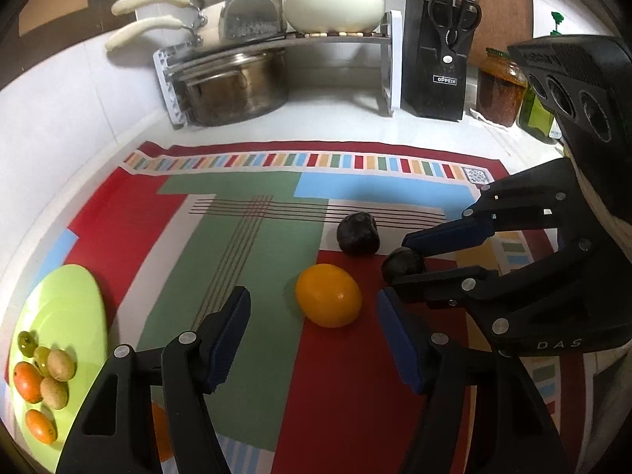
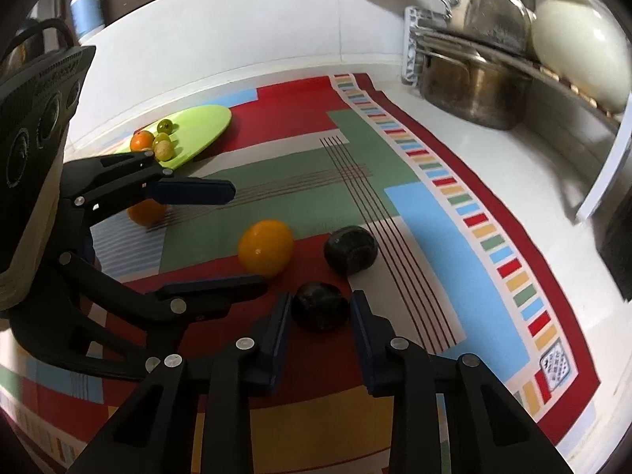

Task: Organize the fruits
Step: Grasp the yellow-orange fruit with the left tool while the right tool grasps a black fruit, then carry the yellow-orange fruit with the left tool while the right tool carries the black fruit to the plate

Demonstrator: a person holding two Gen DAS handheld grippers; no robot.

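Note:
On the striped cloth [image 1: 245,245] lies an orange [image 1: 328,295] [image 2: 266,247], flanked by the fingers of my left gripper [image 1: 313,296] [image 2: 249,237]. That gripper is open, with a gap on each side of the fruit. My right gripper [image 2: 320,302] [image 1: 401,262] is shut on a small dark round fruit [image 2: 322,306] [image 1: 403,264] that rests on the cloth. A second dark fruit [image 1: 357,233] [image 2: 349,249] lies free just beyond. A lime-green plate [image 1: 67,296] [image 2: 205,118] at the left holds several small orange, green and brown fruits. Another orange [image 2: 146,213] shows partly behind the left gripper.
At the back stand a rack [image 1: 276,43] with a steel pot [image 1: 237,91] [image 2: 474,87], a cream pot [image 1: 333,0], a black knife block [image 1: 434,63], a jar [image 1: 499,87] and a green bottle [image 1: 535,112]. White walls close the counter at left and back.

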